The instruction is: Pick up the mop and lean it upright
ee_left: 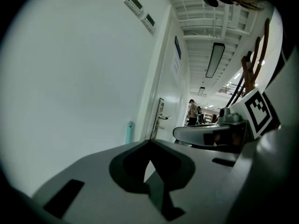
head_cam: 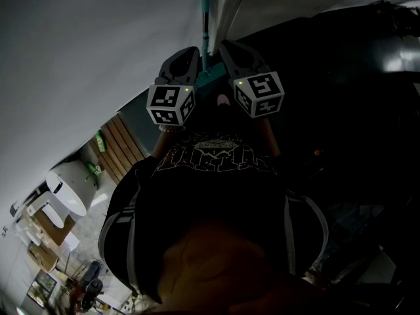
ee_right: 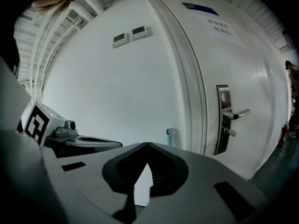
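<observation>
Two closed claws (left [ee_left: 150, 141], right [ee_right: 147, 144]) before upright mop [ee_right: 169, 137]

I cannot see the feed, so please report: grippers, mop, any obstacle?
Left gripper, right gripper: fingers shut, empty. Mop handle upright at the wall, beside the door. No obstacle seen.

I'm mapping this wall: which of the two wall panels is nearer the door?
The wall panel on the right in the right gripper view; the other panel hangs farther from the door.

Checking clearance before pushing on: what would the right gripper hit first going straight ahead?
Probably the plain white wall, just beside the slim teal mop handle; depth from the right gripper is unclear.
</observation>
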`<state>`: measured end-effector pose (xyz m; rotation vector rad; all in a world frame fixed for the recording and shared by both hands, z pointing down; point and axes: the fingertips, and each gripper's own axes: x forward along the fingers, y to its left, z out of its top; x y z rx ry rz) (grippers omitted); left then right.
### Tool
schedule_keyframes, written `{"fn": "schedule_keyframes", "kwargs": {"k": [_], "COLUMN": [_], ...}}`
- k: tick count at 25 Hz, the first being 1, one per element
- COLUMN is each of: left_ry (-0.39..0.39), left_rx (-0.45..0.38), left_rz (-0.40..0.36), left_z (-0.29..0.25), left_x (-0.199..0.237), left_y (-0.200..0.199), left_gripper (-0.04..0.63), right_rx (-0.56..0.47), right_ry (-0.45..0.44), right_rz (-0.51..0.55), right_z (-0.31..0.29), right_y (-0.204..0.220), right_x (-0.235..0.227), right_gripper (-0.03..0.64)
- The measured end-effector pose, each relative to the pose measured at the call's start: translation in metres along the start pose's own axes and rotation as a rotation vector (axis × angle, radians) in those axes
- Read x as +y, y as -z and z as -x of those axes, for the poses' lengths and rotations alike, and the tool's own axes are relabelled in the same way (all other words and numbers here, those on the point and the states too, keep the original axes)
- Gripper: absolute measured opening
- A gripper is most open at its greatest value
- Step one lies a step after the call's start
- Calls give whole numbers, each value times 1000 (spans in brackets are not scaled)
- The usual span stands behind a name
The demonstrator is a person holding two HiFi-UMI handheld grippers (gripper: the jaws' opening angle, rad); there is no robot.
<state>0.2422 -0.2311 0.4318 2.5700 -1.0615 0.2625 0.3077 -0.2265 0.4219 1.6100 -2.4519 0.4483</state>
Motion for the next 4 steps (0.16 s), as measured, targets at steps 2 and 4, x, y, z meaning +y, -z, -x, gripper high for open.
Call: {"fn": "schedule_keyframes", "kwargs": {"k": [2, 4], "left_ry": [-2, -3], "left_rx": [1, 5], "left_rz": [-8, -14], "left_z": [-2, -4], "left_x": [-1, -3], "left_y": [2, 4], "left_gripper": [44, 44], "right_rx": [4, 10], "right_ry": [-3, -6], "right_rz": [2, 3], "right_z": [0, -1], "right_y": [2, 5], "right_x": [-2, -3], "right_gripper": [18, 18]}}
